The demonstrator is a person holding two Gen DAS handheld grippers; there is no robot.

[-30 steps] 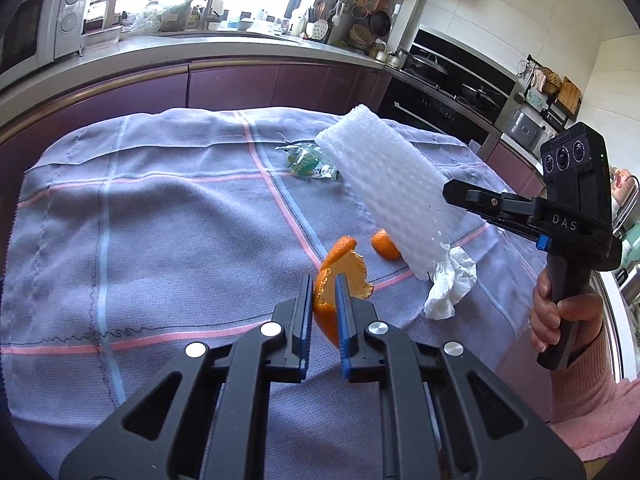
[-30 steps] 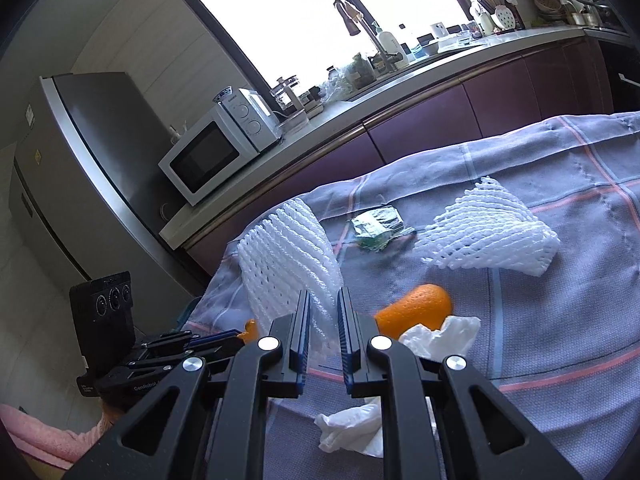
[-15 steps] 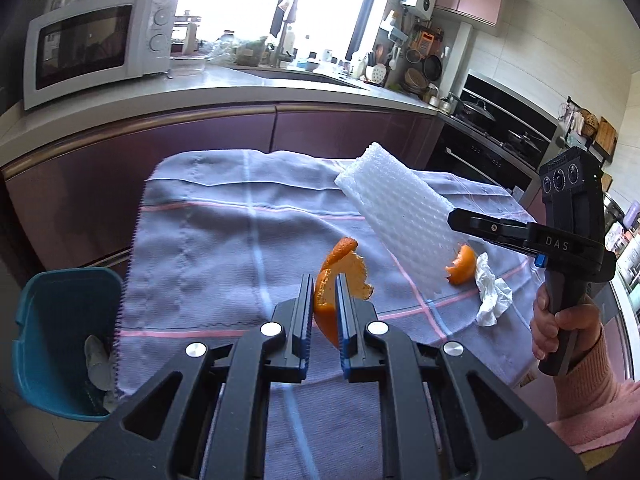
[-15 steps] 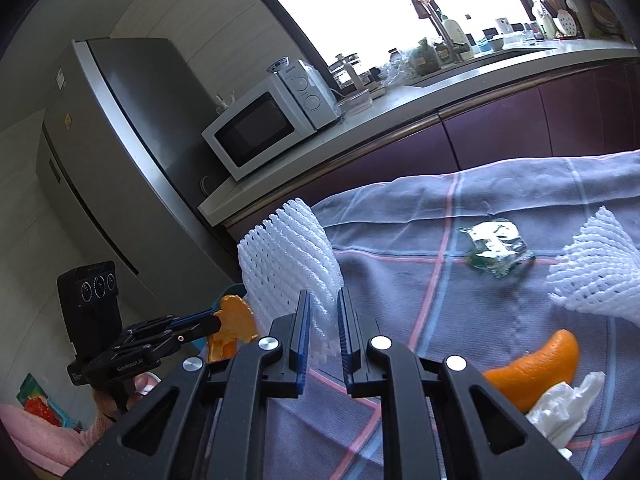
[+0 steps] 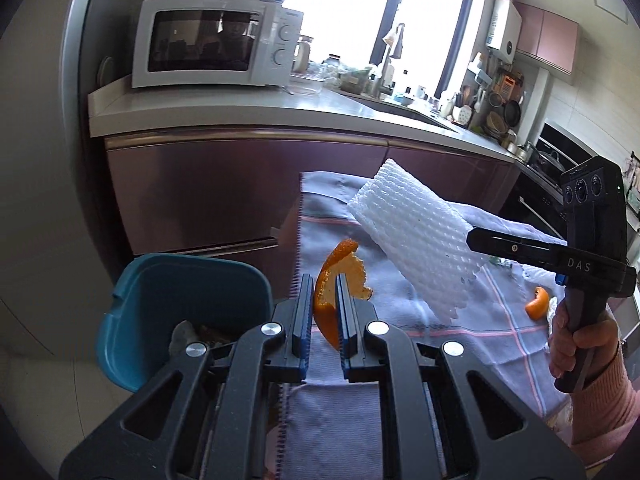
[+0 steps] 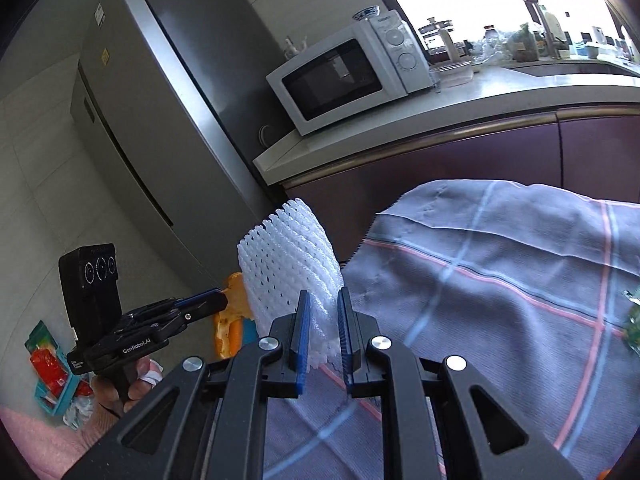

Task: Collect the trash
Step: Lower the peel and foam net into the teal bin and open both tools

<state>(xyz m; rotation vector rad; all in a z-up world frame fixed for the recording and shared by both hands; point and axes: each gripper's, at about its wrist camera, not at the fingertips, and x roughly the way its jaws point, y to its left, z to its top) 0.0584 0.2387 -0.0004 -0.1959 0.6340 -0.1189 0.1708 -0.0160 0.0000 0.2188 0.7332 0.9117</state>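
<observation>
Your left gripper (image 5: 324,312) has its jaws clamped on a curled orange peel (image 5: 336,280), gripped near its lower end, the rest curling free above the pads. Your right gripper (image 6: 323,328) is clamped on one end of a white foam fruit net (image 6: 288,264), which stands out beyond the jaws.

Both pieces hang over the left edge of the table with the grey checked cloth (image 5: 440,344). The teal plastic bin (image 5: 180,292) stands on the floor just beside that edge, below the left gripper.

Handling judgement: the peel is light, limp and tears easily; the net is very light, springy and crushes readily. A second orange peel piece (image 5: 538,303) lies near the table's right edge.
</observation>
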